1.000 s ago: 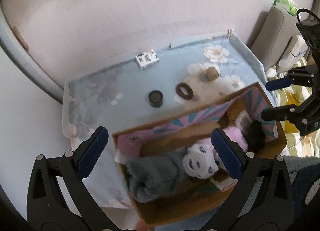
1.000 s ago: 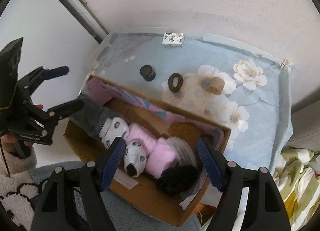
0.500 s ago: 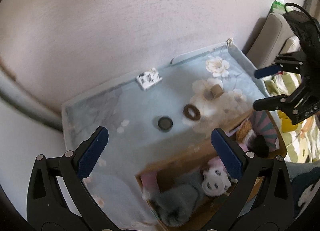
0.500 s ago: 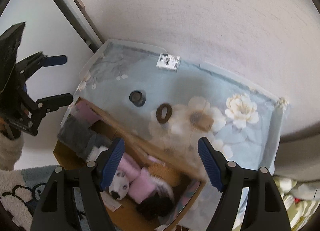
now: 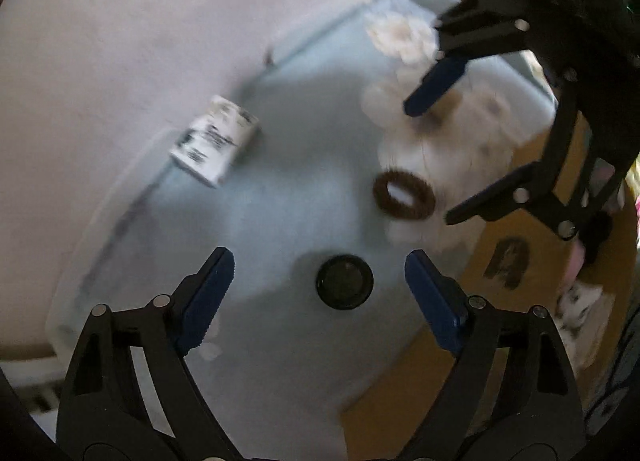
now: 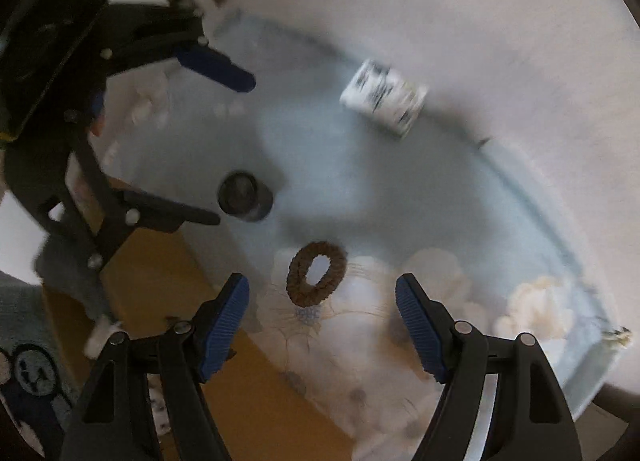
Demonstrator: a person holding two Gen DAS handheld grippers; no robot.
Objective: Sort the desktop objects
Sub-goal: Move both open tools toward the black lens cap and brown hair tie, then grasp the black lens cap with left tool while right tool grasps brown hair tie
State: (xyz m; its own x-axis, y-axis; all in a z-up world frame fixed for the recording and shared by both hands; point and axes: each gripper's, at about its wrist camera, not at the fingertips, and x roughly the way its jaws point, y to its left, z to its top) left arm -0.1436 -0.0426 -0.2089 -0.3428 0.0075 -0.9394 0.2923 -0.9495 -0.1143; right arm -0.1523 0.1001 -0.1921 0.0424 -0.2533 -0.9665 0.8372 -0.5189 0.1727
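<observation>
A small black round jar [image 5: 344, 287] stands on the pale blue flowered tabletop, right between the fingers of my open left gripper [image 5: 320, 293]; it also shows in the right wrist view [image 6: 244, 196]. A brown hair ring [image 5: 403, 195] lies to its right. In the right wrist view the ring [image 6: 316, 279] lies just ahead of my open right gripper [image 6: 322, 311]. A white printed box [image 5: 214, 140] lies near the wall, and it also shows in the right wrist view [image 6: 382, 97]. Both grippers are empty. The frames are motion-blurred.
A cardboard box [image 5: 404, 393] with soft toys stands at the table's near edge; it also shows in the right wrist view [image 6: 160, 285]. The wall [image 5: 160, 21] runs behind the table. The right gripper's frame [image 5: 520, 121] hangs over the table's right part.
Both grippers have moved forward and down from over the cardboard box toward the tabletop. The black jar now sits between the left fingers, the hair ring before the right fingers.
</observation>
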